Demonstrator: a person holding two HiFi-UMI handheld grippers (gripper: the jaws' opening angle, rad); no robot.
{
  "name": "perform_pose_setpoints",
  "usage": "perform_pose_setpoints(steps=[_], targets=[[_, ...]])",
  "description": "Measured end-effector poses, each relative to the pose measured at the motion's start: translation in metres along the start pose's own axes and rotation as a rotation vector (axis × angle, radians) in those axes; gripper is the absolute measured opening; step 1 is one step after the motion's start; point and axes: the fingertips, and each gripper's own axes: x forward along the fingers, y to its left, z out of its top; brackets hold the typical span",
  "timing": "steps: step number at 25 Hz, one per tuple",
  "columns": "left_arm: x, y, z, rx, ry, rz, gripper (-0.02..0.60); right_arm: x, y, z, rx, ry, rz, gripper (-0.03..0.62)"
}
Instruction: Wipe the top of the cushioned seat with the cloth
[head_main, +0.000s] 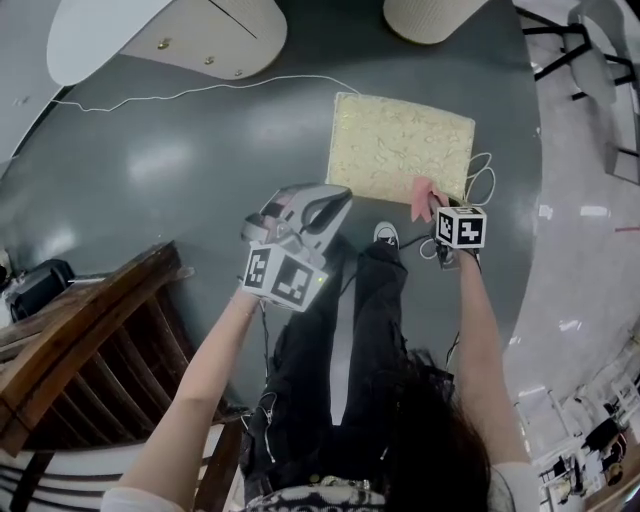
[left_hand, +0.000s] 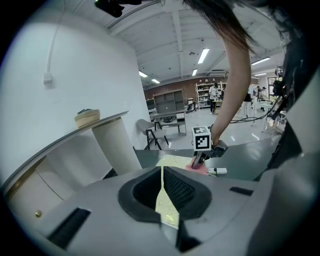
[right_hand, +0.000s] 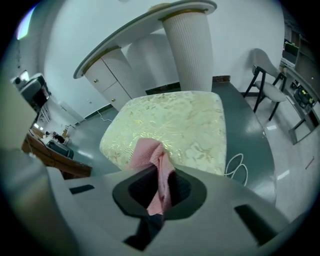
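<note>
Dark hair and two bare forearms fill the bottom of the head view, with black trousers (head_main: 340, 340) between them. Below everything spreads a glossy grey-green floor (head_main: 150, 170). A white curved counter (head_main: 170, 35) on fluted white columns (right_hand: 190, 45) stands at its far side, and a brown slatted wooden piece (head_main: 90, 340) sits at the near left.

On the floor just in front of the person lies the cushioned seat (head_main: 400, 145), a pale yellow rectangular pad with a gold leafy pattern, flat and top side up, with one column right behind it.

The left gripper (head_main: 335, 200) is held up by the seat's near left corner. Its own view shows the jaws drawn together at the tips with nothing between them, only a sliver of the seat (left_hand: 172, 161) showing past the pads.

The right gripper (head_main: 437, 212) is lowered at the seat's near right corner, its jaws clamped on the cloth (right_hand: 150, 152). This is a pink cloth, bunched into a fold between the pads, and its free end spreads onto the seat's near edge (right_hand: 175, 120). In the head view the cloth (head_main: 420, 197) shows as a small pink patch at that corner.

A thin white cable (head_main: 200, 92) trails over the floor from the left to the seat's far corner, and another loops (head_main: 483, 180) just beside its right edge. One white-toed shoe (head_main: 386, 234) stands close to the near edge
</note>
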Motion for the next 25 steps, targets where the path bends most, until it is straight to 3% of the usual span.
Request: perform_pose_setpoints(steps=[7,11,16,25], targets=[[0.016,-0.012,0.023,0.029,-0.018,-0.018,0.014,-0.028,-0.056,-0.024,0.103,-0.013,-0.082,0.011],[0.023,-0.021,0.033,0.035,-0.022,-0.024,0.014,-0.034,-0.065,-0.041,0.123,0.004,-0.088,0.009],[0.028,-0.029,0.049,0.032,-0.023,-0.010,0.014,-0.050,-0.057,-0.040,0.110,-0.024,-0.042,0.009],[0.013,-0.042,0.091,0.021,-0.011,0.057,0.014,-0.129,-0.003,0.010,0.028,-0.162,0.124,0.011]])
